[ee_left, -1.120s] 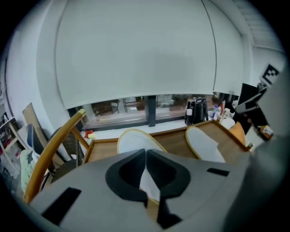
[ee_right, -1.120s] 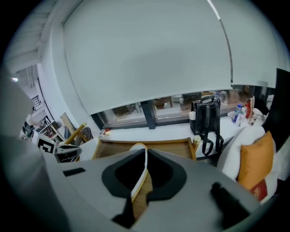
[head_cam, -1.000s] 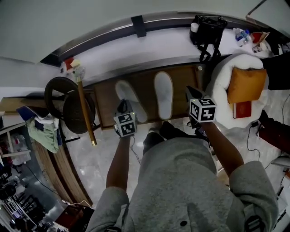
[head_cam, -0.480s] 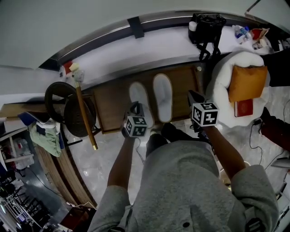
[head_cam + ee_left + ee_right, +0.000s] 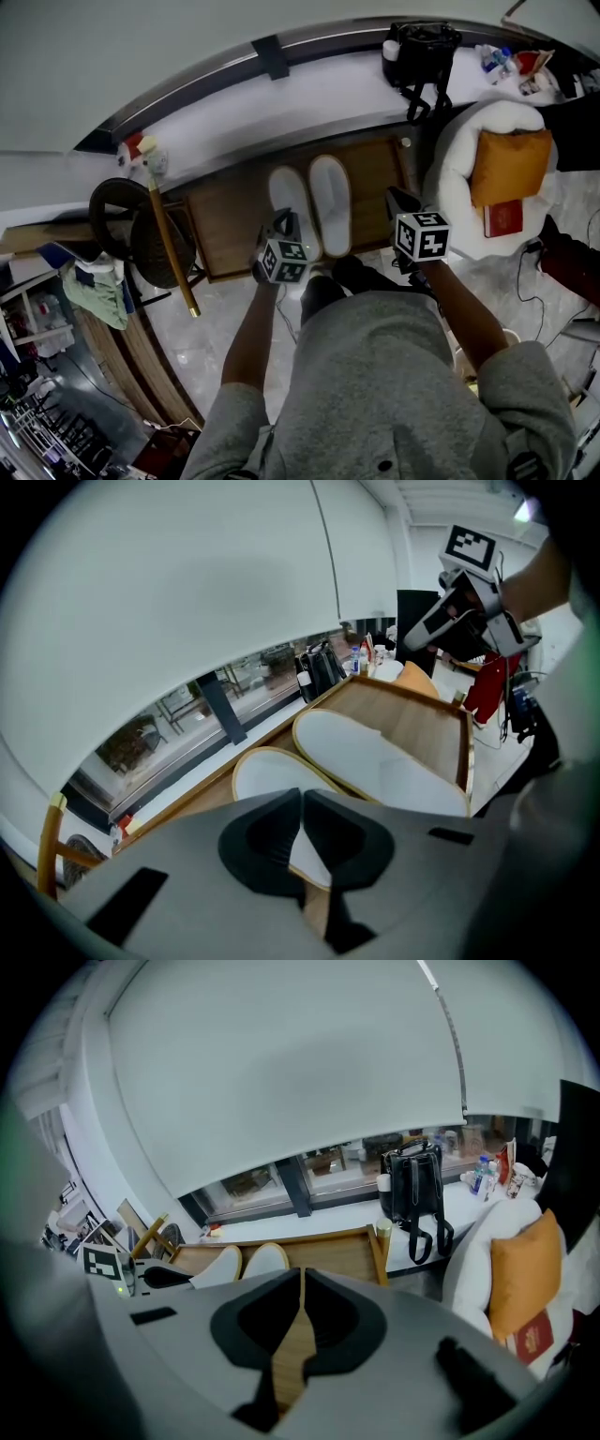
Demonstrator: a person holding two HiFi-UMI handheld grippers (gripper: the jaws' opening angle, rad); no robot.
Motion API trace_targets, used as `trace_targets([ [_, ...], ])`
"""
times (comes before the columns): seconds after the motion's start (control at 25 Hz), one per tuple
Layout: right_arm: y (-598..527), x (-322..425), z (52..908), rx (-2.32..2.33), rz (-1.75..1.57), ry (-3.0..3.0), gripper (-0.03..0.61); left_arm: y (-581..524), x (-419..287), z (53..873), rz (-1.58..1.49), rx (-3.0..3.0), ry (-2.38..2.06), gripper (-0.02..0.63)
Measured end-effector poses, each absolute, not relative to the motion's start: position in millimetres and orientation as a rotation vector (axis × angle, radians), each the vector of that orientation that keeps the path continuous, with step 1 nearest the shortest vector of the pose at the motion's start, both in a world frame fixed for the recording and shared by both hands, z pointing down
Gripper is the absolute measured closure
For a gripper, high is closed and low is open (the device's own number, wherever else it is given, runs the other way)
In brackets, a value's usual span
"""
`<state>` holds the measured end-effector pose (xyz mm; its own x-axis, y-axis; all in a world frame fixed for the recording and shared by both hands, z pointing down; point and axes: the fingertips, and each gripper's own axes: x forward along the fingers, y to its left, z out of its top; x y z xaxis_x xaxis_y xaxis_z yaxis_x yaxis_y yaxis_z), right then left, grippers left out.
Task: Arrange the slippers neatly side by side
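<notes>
My left gripper [image 5: 302,808] pinched the white, tan-rimmed cloth slipper [image 5: 267,772] by its heel to square it beside its twin [image 5: 375,757]; the fingers of my right gripper [image 5: 302,1321] were pressed together, empty.

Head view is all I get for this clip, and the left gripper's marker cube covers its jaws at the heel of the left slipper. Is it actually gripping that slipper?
Observer: Yes. In the left gripper view, the left gripper has its jaws nearly together on the near edge of the left slipper. White sole shows in the slit.
Operator: And the right gripper, is it holding anything?
Observer: No. The right gripper view shows the right gripper with its jaws together, and only the wooden platform shows through the slit.
Operator: Is there any gap between the pair?
Observer: Hardly any. In the left gripper view the right slipper lies alongside, and its yellowish rim appears to touch the left one's.
</notes>
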<state>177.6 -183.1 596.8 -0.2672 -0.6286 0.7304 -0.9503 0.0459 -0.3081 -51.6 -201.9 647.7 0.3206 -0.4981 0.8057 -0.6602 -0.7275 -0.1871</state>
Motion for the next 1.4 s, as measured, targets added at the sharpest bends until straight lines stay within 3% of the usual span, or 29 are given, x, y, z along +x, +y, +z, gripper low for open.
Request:
trace_targets([
  [0.36, -183.2, 180.6, 593.7, 1.6, 1.097, -1.938, 0.543, -204.8, -55.5, 651.8, 1.334, 2.329, -1.089, 0.574],
  [0.44, -182.7, 180.6, 593.5, 1.603, 1.093, -1.941, 0.543, -203.6, -55.6, 653.5, 1.268, 2.282, -1.065, 0.455],
  [0.56, -179.9, 182.2, 590.4, 1.617, 1.09, -1.95, 0.543, -200.9, -58.2, 653.7, 1.178, 2.227, -1.057, 0.37],
  [0.96, -156.1, 160.7, 542.9, 1.646, 0.979, -2.158, 0.543, -192.8, -101.5, 576.8, 0.843, 2.249, -1.372, 0.351],
  [1.08, -134.1, 146.3, 518.5, 1.651, 0.885, -2.211, 0.541, -173.6, -122.1, 534.0, 0.727, 2.29, -1.493, 0.368],
  [1.16, -117.5, 133.3, 499.7, 1.627, 0.829, -2.26, 0.541, -152.4, -137.8, 506.1, 0.688, 2.286, -1.578, 0.47],
  [1.2, -108.1, 127.6, 489.3, 1.618, 0.801, -2.286, 0.541, -140.1, -144.5, 493.4, 0.677, 2.286, -1.615, 0.554],
  [1.24, -97.8, 123.2, 478.4, 1.621, 0.772, -2.309, 0.541, -126.6, -149.3, 481.9, 0.668, 2.285, -1.635, 0.589],
  [1.4, -54.4, 111.9, 438.8, 1.704, 0.637, -2.327, 0.543, -71.6, -163.8, 448.3, 0.611, 2.287, -1.636, 0.598],
])
